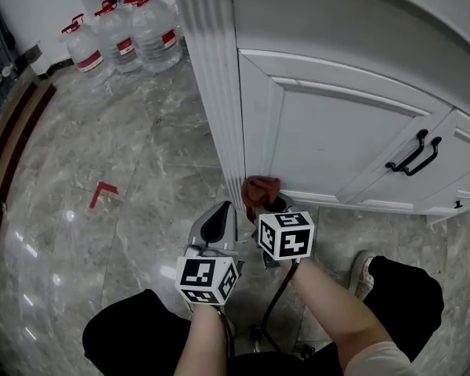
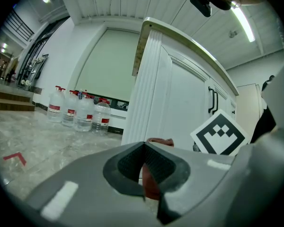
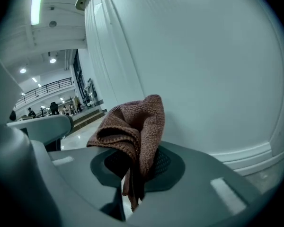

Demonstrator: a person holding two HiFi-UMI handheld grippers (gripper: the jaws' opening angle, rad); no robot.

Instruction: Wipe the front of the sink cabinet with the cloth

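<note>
Cloth: reddish-brown, bunched, clamped between the closed jaws of the right gripper, its bulk standing above and beyond the jaw tips. It sat low at the foot of the white cabinet, at the door's lower left corner, just right of the fluted post; contact with the door could not be told. Left gripper: jaws together, holding nothing, just left of and nearer than the right one. Black handles: far right on the doors. Bottles: clear, red-capped, grouped far left on the marble floor. Red mark: on the floor, left.
</note>
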